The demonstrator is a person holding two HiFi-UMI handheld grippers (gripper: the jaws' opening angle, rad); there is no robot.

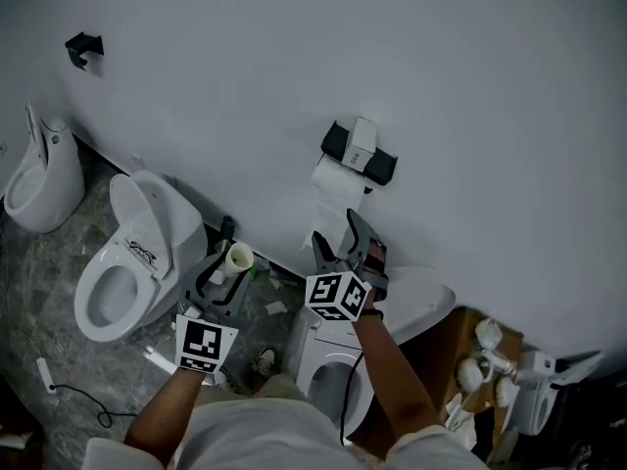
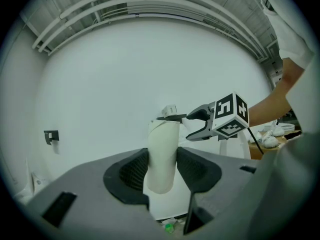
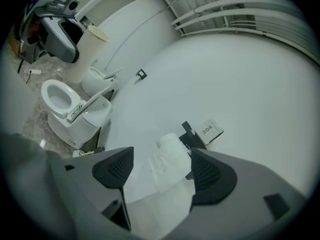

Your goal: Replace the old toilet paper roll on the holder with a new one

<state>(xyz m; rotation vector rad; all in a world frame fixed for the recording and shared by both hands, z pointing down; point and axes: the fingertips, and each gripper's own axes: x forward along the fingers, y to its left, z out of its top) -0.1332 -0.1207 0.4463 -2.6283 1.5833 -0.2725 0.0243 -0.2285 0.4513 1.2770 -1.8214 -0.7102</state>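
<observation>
Your head view takes in the whole setting: the black holder (image 1: 359, 152) on the white wall (image 1: 470, 86), the toilet paper roll (image 1: 333, 176) hanging below it, a toilet (image 1: 125, 262) to your left with its lid up and another (image 1: 338, 365) right under your arms. It does not show how the jaws stand; the two gripper views do. In the left gripper view, your left gripper (image 2: 162, 171) has its jaws clamped on a bare cardboard tube (image 2: 162, 154), one pad on each side of it, and the tube stands upright, rising well above the pads. Only that view shows your right gripper (image 2: 196, 125) from the side, just beside the holder, with its marker cube (image 2: 231, 115) towards you. In the right gripper view the right gripper's jaws are apart. The roll sits on the holder between the two pads, closer to the right-hand one, and its loose sheet (image 3: 160, 199) hangs down through the gap. Whether the paper touches either pad cannot be made out. This view alone shows a small tag (image 3: 207, 130) marked 304 on the holder. The tube is held low to the left, well apart from the holder.
</observation>
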